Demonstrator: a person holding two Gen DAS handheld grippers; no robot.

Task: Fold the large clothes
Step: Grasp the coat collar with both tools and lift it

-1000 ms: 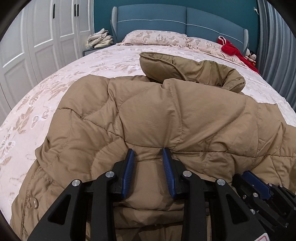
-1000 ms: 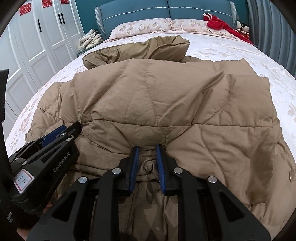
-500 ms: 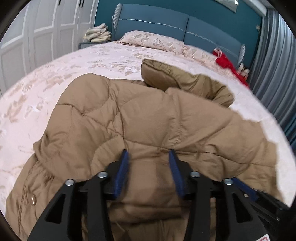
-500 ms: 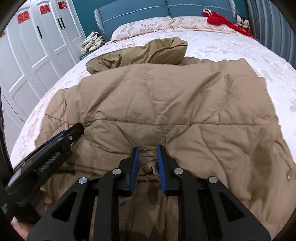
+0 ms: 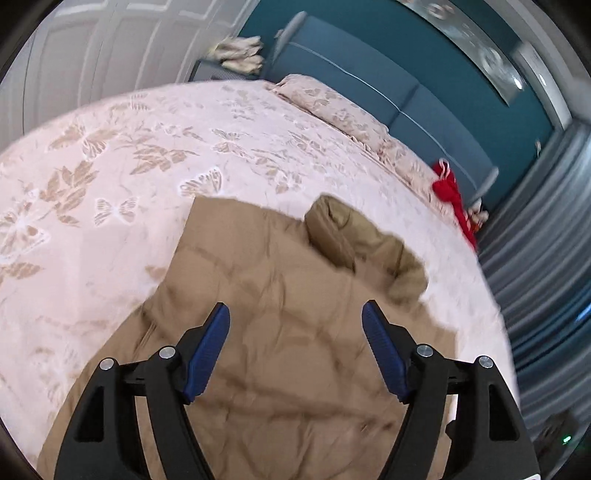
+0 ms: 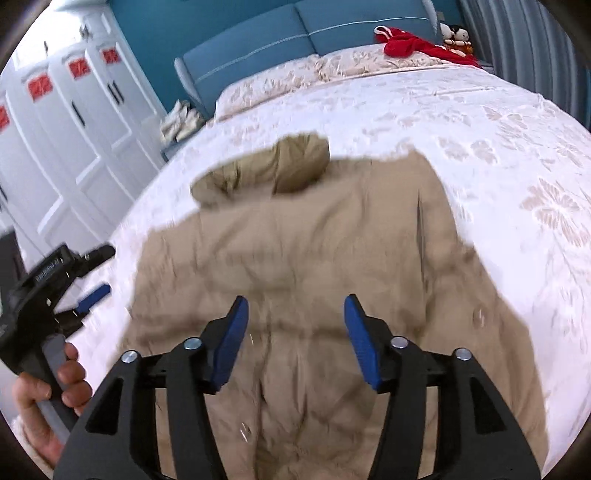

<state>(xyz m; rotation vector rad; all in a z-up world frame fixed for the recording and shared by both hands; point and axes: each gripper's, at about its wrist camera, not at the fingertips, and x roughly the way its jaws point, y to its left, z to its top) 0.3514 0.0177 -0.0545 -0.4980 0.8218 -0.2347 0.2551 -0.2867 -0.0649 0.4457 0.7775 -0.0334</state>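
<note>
A large tan quilted jacket lies folded on the bed, its hood bunched at the far end. It also shows in the right wrist view, with the hood at the far left. My left gripper is open and empty, raised above the jacket. My right gripper is open and empty above the jacket's near part. The left gripper also shows in the right wrist view, held in a hand at the left edge. Both views are motion-blurred.
The bed has a pale floral cover, pillows and a blue headboard. A red garment lies by the pillows. White wardrobe doors stand at the left, grey curtains at the right.
Both grippers have opened and let go of the jacket's near edge, then lifted up and back. The jacket now lies free on the bed.
</note>
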